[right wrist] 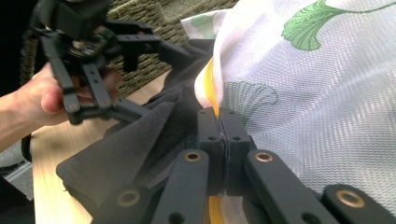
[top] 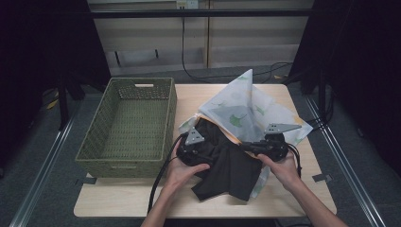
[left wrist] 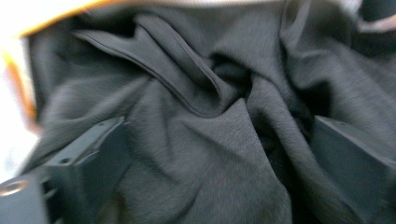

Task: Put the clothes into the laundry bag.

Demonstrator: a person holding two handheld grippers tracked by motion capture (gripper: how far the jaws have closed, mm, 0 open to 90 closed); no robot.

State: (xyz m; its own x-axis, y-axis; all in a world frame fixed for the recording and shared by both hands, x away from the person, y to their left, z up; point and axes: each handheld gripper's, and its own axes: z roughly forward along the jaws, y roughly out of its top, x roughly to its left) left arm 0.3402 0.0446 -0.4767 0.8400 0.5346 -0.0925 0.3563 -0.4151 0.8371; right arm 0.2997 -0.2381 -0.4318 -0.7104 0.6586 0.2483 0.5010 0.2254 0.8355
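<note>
A white mesh laundry bag [top: 246,106] printed with green leaves lies on the table, its orange-edged mouth facing me. A black garment [top: 227,165] spills out of that mouth onto the tabletop. My right gripper [right wrist: 223,116] is shut on the bag's orange-trimmed rim [right wrist: 211,86] and holds it up; in the high view this gripper [top: 247,146] sits at the right of the bag's mouth. My left gripper [left wrist: 219,154] stands open, jaws wide apart over the bunched black garment [left wrist: 201,121], whose folds lie between them. From above, the left gripper [top: 207,153] rests on the garment's left side.
An empty green woven basket [top: 127,125] stands on the table's left half, close to the left hand [top: 182,172]. The wooden tabletop [top: 293,198] shows bare along the front edge. Cables [top: 189,71] run across the floor behind the table.
</note>
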